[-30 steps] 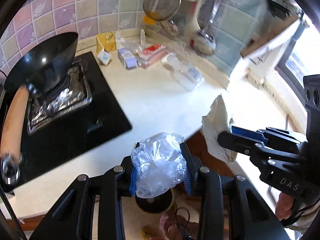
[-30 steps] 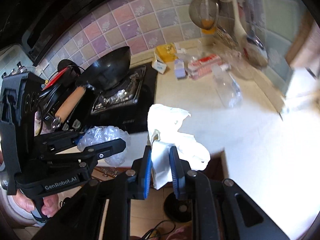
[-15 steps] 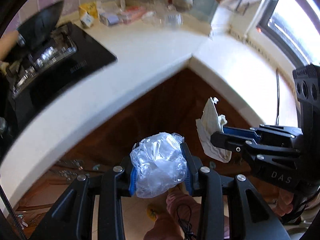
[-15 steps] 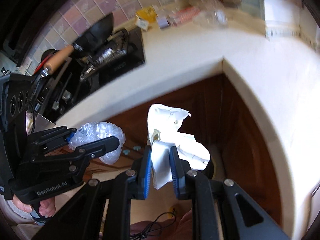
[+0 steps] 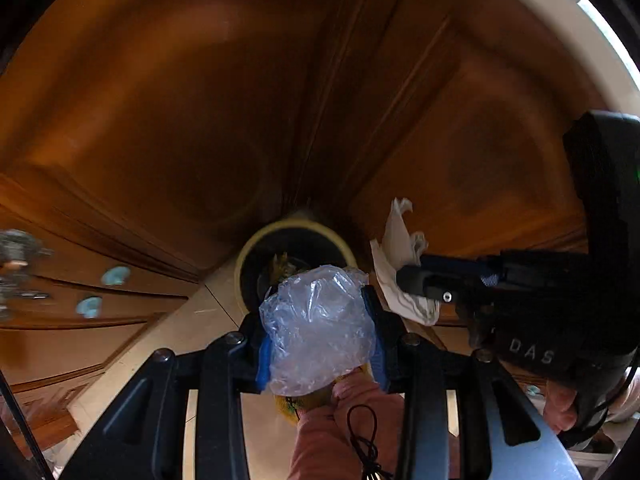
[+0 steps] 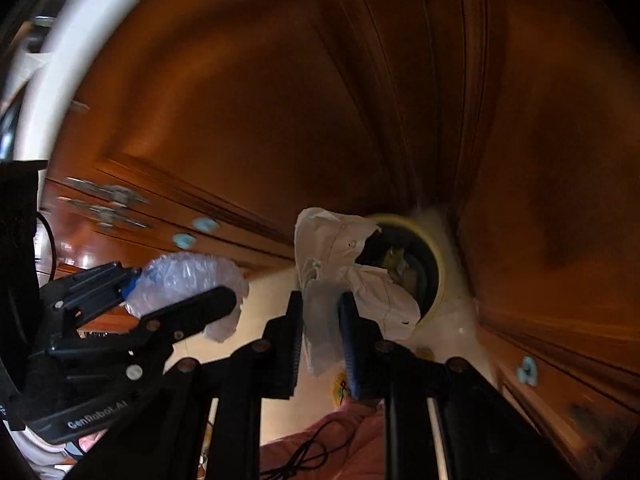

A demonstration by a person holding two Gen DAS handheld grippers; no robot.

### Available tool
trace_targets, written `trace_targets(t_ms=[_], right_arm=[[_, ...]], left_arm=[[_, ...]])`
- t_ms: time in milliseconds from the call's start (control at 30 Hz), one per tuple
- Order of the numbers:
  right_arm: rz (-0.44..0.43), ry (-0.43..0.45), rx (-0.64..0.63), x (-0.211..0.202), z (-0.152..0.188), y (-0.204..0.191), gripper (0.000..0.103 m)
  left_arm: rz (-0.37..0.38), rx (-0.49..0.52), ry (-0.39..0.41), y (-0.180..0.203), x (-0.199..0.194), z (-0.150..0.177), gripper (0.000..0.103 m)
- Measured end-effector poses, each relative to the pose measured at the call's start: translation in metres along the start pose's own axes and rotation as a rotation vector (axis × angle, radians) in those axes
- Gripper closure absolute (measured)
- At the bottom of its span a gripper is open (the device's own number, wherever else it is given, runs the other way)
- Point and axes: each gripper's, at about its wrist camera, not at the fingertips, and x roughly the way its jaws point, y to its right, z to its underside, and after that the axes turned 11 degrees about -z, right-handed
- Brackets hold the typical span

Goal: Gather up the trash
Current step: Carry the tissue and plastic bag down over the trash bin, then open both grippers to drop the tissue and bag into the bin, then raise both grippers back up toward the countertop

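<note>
Wooden cabinet doors (image 5: 248, 92) in dark reddish brown fill the room around you, meeting at a corner, with a pale desk edge (image 6: 60, 64) curving above. Pale floor tiles (image 5: 192, 320) lie below. Your left hand-held gripper (image 5: 318, 316) is clamped on a crumpled clear plastic bag (image 5: 316, 320); your right hand-held gripper (image 6: 322, 320) is clamped on a white paper wad (image 6: 332, 248). Both hang above a round, yellow-rimmed trash bin (image 5: 294, 226) standing in the cabinet corner, with scraps already inside. Small blue knobs (image 5: 116, 275) dot the drawers to the left.
</note>
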Motion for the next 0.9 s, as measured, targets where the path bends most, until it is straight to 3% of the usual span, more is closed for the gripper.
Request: trace_targets(t_ms=[233,433,567,833,900], right_arm=[[0.0,-0.055,0.032,0.082,0.001,0.065,0.084],[-0.014,-0.093,0.031,0.123,-0.002,0.086,0.082],[0.004,-0.114,0.03,0.135,0.001,0.092,0.075],[0.02,-0.142,0.031,0.132,0.007,0.09,0.051],[0.022,-0.143,0.023,0.128,0.007,0.087,0.05]], left_arm=[[-0.014,0.026,-0.018,-0.002,0.093,0.007,0.062],[-0.02,0.032,-0.034,-0.007,0.133,0.011,0.038],[-0.027,0.017,-0.067,-0.01,0.148,0.009,0.028],[-0.059,0.007,-0.096,-0.02,0.148,0.006,0.019],[-0.072,0.002,-0.1,-0.024,0.146,0.008,0.019]])
